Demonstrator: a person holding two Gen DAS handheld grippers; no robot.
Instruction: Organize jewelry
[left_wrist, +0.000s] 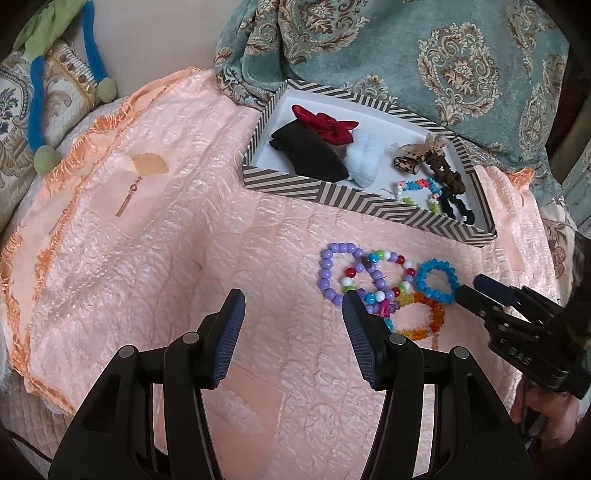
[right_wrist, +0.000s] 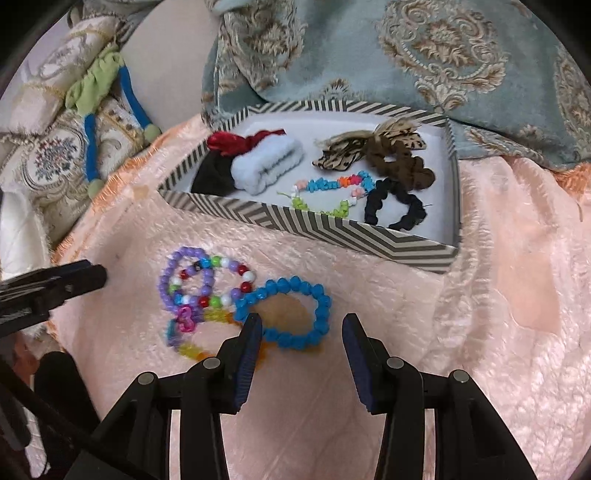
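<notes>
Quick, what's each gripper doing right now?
Left gripper: open, holding nothing.
Right gripper: open, empty, around the blue beaded bracelet's near edge.

Blue faceted-bead bracelet (right_wrist: 284, 314) flat on pink quilt, touching overlapped purple (right_wrist: 184, 280), multicolour (right_wrist: 221, 282), orange-yellow (left_wrist: 421, 317) bead bracelets; striped box (right_wrist: 295, 225) behind.

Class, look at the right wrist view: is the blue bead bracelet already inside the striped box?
No, the blue bead bracelet lies on the pink cloth in front of the striped box.

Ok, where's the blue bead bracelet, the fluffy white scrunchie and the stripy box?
Blue bead bracelet (right_wrist: 322, 300): right wrist view, right-hand beads.
Fluffy white scrunchie (right_wrist: 266, 166): right wrist view, middle.
Stripy cardboard box (left_wrist: 295, 184): left wrist view, front wall.
</notes>
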